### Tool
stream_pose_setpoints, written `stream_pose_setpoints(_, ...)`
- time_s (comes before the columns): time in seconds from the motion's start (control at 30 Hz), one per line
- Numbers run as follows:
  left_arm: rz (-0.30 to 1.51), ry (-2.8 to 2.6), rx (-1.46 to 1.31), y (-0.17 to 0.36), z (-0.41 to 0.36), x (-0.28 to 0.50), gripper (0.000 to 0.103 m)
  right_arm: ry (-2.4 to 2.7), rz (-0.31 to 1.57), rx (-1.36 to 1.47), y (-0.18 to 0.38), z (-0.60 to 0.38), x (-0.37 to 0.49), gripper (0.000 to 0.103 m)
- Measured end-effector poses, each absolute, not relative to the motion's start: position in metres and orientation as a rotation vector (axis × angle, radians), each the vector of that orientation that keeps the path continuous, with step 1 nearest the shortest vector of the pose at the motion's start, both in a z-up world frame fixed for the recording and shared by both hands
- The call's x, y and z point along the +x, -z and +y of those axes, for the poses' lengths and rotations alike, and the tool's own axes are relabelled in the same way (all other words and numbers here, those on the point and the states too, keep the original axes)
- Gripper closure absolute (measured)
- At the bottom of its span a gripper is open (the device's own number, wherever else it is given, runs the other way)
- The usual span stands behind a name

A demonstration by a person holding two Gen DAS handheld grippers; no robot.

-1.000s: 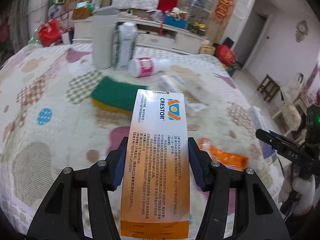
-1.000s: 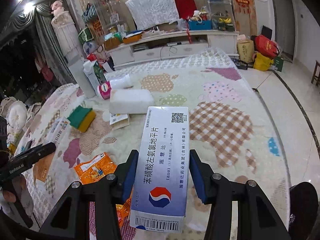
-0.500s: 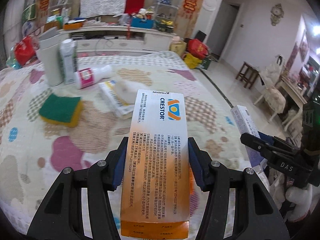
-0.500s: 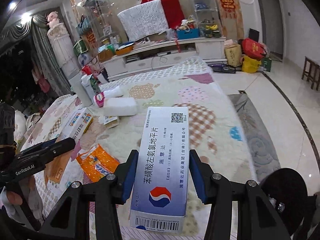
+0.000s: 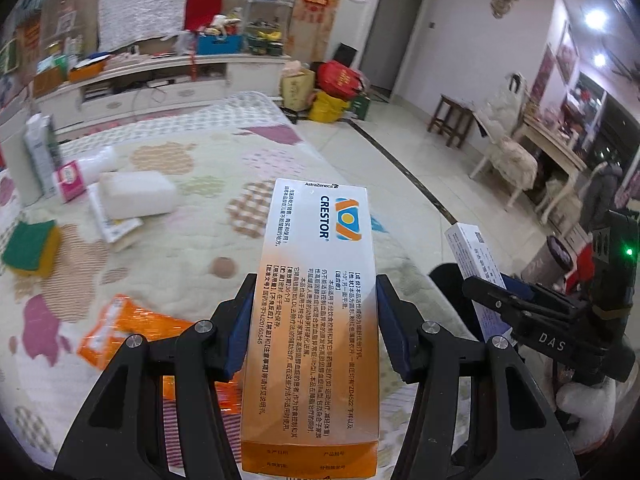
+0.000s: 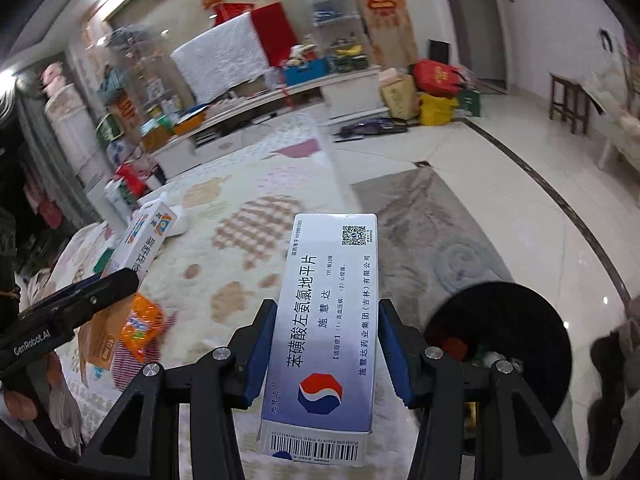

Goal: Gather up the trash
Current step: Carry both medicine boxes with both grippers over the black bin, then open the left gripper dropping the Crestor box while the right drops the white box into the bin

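Left gripper (image 5: pixel 314 316): clenched on the orange-and-white Crestor box (image 5: pixel 316 312), both blue pads flat against its long sides; box points toward 12 o'clock.

Right gripper (image 6: pixel 326 336): clenched on the blue-and-white medicine box (image 6: pixel 326 320), barcode end nearest the camera, QR code at the far end.

Black trash bin (image 6: pixel 504 344): right wrist view, 3 o'clock of the blue-and-white box, just beside the right gripper; litter visible inside.

Orange wrapper (image 5: pixel 128 332): on the patterned blanket (image 5: pixel 192 264), 9 o'clock of the left gripper, near.

Green-and-yellow sponge (image 5: pixel 32 246): 10 o'clock, farther out.

White block (image 5: pixel 138 194) lying over a flat carton (image 5: pixel 112 220): 11 o'clock, mid-blanket.

Pink-labelled bottle (image 5: pixel 78 172), on its side, and upright carton (image 5: pixel 40 156): far 10 o'clock edge.
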State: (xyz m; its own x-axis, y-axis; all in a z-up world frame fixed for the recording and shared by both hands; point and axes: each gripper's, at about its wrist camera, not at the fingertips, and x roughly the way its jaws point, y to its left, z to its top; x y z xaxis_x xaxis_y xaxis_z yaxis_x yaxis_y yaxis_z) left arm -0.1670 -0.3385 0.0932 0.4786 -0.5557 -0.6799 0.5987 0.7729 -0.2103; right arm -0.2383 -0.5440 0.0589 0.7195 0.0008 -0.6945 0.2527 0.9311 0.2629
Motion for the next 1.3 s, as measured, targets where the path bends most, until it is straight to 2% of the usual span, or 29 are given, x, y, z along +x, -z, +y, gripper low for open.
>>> stream_pose_setpoints(0.67,0.831,0.819,0.188,-0.068,-0.444,-0.191,0.048,0.3,0.792,0.502,-0.022,-0.634,-0.304,0.054)
stream_pose_setpoints(1.23,0.896,0.924,0.188,-0.049,-0.509,-0.203,0.048,0.38,0.819,0.553,-0.007,-0.675,-0.313,0.055)
stream_pose_setpoints(1.27,0.912,0.935,0.173,-0.046,-0.512,-0.202,0.047,0.392,0.823,0.555,-0.006,-0.677,-0.312,0.052)
stream_pose_setpoints(1.3,0.93,0.951,0.151,-0.044,-0.514,-0.201,0.047,0.401,0.824,0.559,-0.005,-0.679,-0.312,0.045)
